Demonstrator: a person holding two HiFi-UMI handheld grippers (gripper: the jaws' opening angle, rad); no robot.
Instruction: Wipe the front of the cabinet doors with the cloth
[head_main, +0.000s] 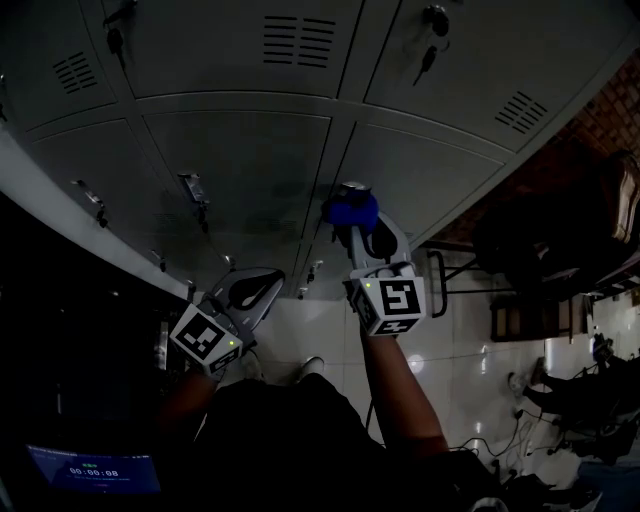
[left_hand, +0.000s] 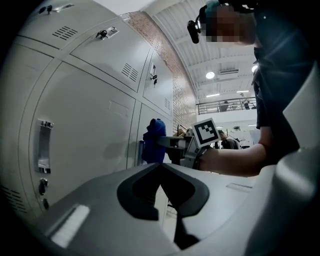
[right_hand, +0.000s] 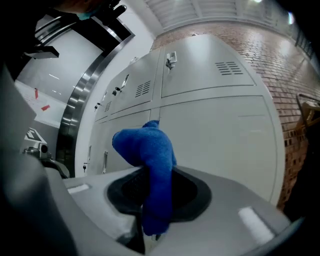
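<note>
A blue cloth (head_main: 351, 211) is bunched at the tip of my right gripper (head_main: 355, 215), which is shut on it and holds it up to a grey cabinet door (head_main: 420, 175). The right gripper view has the cloth (right_hand: 150, 165) clamped between the jaws, with the door (right_hand: 215, 125) just beyond. My left gripper (head_main: 262, 283) hangs lower left, shut and holding nothing, a little off the cabinet. From the left gripper view (left_hand: 161, 172) the cloth (left_hand: 154, 141) touches the door front beside the right gripper's marker cube (left_hand: 207, 132).
Grey locker doors (head_main: 240, 165) with handles (head_main: 193, 188) and vents fill the wall ahead. A brick wall (head_main: 600, 120) and chairs (head_main: 540, 280) lie to the right. White floor tiles (head_main: 470, 370) are below. A dark screen (head_main: 95, 468) glows at lower left.
</note>
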